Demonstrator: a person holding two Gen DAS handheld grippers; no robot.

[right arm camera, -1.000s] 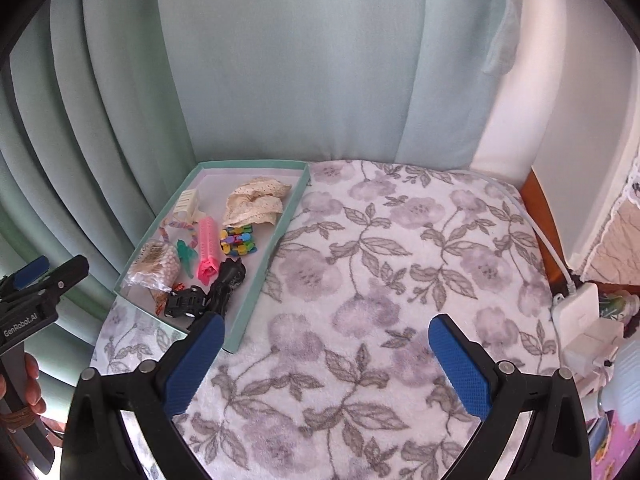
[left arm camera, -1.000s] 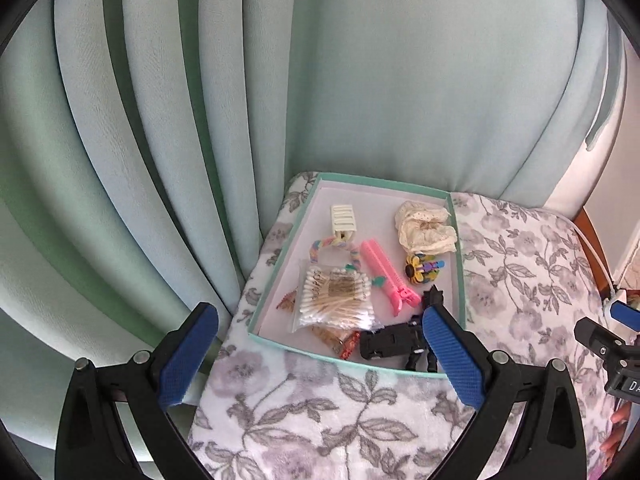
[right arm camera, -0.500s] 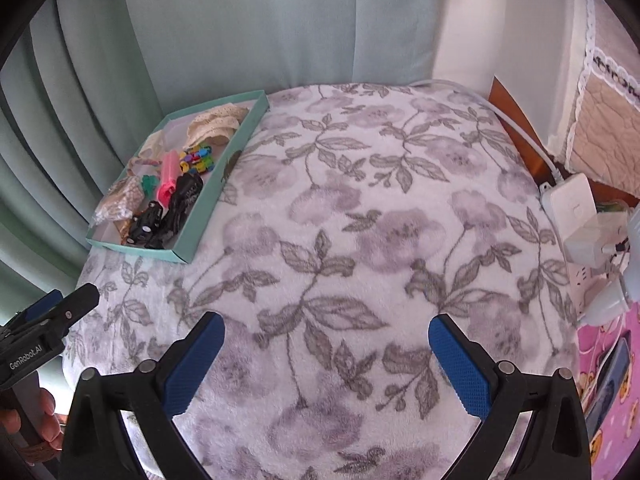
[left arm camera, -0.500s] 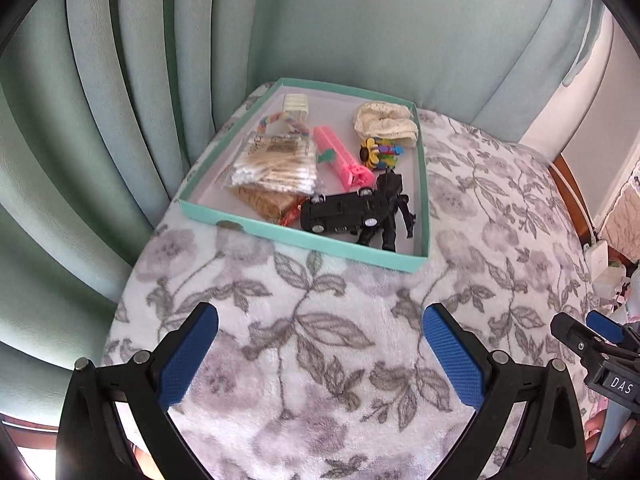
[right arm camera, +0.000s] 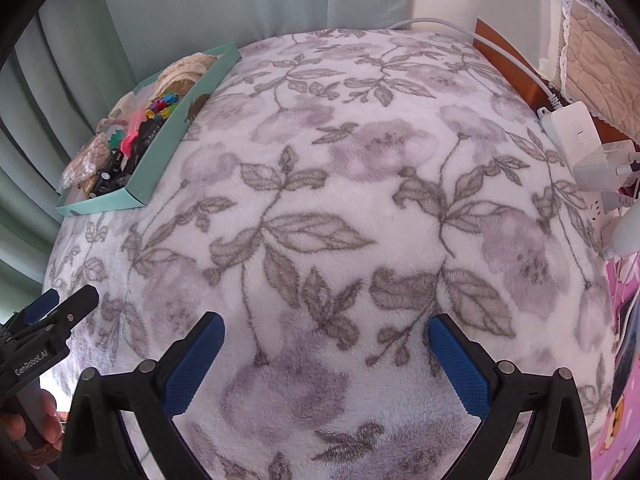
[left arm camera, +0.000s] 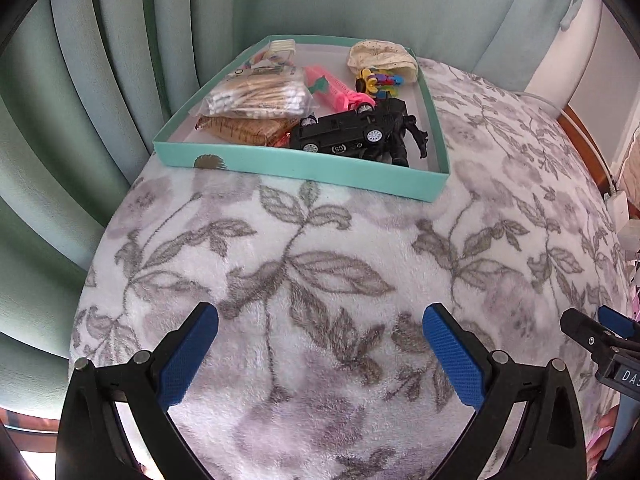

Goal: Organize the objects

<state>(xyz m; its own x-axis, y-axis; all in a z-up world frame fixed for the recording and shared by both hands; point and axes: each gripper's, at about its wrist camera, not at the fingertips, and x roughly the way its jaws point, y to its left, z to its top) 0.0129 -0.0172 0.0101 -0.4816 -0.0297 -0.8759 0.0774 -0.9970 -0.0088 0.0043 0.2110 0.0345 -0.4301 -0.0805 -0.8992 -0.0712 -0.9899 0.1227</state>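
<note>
Left gripper [left arm camera: 320, 338] was held low over the floral blanket [left arm camera: 320, 280] in the left wrist view, its two blue pads spread wide with nothing between them. One teal tray [left arm camera: 304, 170] was seen at the blanket's far edge against the curtain [left arm camera: 80, 80]. One black toy car [left arm camera: 340, 136], one black figure [left arm camera: 404, 128], one pink clip [left arm camera: 332, 90], one bag of cotton swabs [left arm camera: 260, 94], one brown packet [left arm camera: 244, 128] and one lace cloth [left arm camera: 380, 56] were counted inside it. The small items at the far end were too crowded to be told apart.

Right gripper [right arm camera: 326, 340] was seen in the right wrist view likewise spread apart and empty above the blanket. The tray lay far left, its contents largely hidden by its wall. One white power strip [right arm camera: 576, 136] was cut off at the right edge. A fingertip [right arm camera: 50, 424] was glimpsed lower left.
</note>
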